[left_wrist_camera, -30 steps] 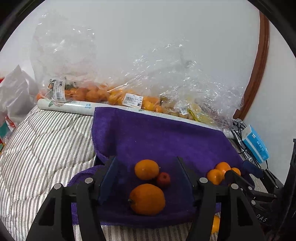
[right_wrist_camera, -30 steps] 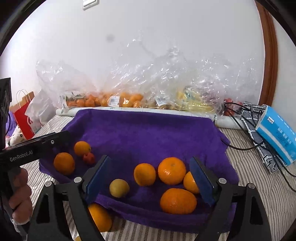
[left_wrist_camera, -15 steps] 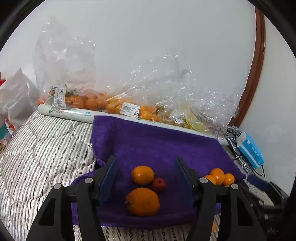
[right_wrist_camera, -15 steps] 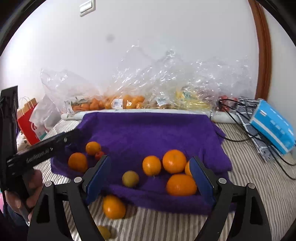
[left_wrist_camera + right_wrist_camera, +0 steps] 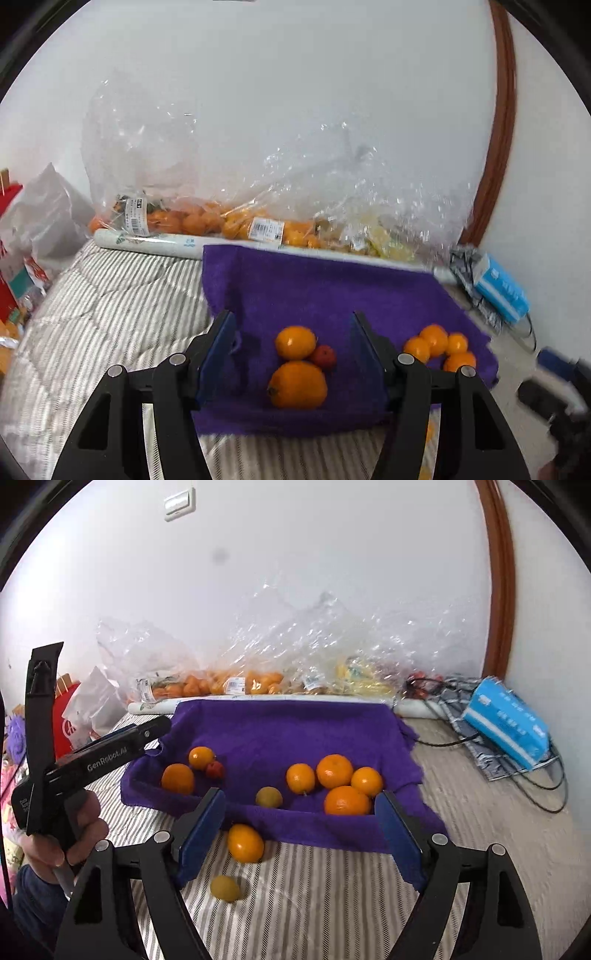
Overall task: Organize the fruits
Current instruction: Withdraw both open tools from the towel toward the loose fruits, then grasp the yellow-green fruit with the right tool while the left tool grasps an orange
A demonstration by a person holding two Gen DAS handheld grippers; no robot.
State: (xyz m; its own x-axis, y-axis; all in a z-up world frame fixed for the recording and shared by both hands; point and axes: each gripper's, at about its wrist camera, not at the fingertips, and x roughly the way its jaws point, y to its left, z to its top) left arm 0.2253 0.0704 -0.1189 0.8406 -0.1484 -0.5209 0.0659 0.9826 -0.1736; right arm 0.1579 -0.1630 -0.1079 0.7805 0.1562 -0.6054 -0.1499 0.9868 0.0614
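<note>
Right wrist view: the right tongs (image 5: 297, 834) stand wide apart with nothing between the blue pads, and the jaws are closing a little. They hang above the near edge of the crumpled purple towel (image 5: 280, 731), which lies on the grey striped quilt of the bed (image 5: 325, 904). The left tongs (image 5: 291, 363) are about half apart and also grip nothing; in the left wrist view 2 oranges and a small red fruit sit on the towel beyond the pads.

The fruit is in 3 places. On the towel's left end lie 2 round oranges (image 5: 178, 778) and 1 small red fruit (image 5: 214, 770). Toward its right end lie 4 oranges (image 5: 334, 771) bunched and touching, with 1 dull yellow-green fruit (image 5: 269, 797) just beside them. Off the towel, on the quilt near the bed's front edge, lie 1 oval orange (image 5: 245, 843) and 1 more yellow-green fruit (image 5: 225, 888). That makes 7 oranges, 2 yellow-green fruits and 1 red fruit loose. The clear plastic bags (image 5: 258, 657) along the wall hold more, too many and too blurred to count.

Risks, as I judge them: the 2 pieces on the quilt are round and sit on a soft surface, so a nudge from a pad could roll them off the bed's front edge. Closing on 1 of the 4 bunched oranges could shove its neighbours. The towel's raised fold could snag a low pad.
</note>
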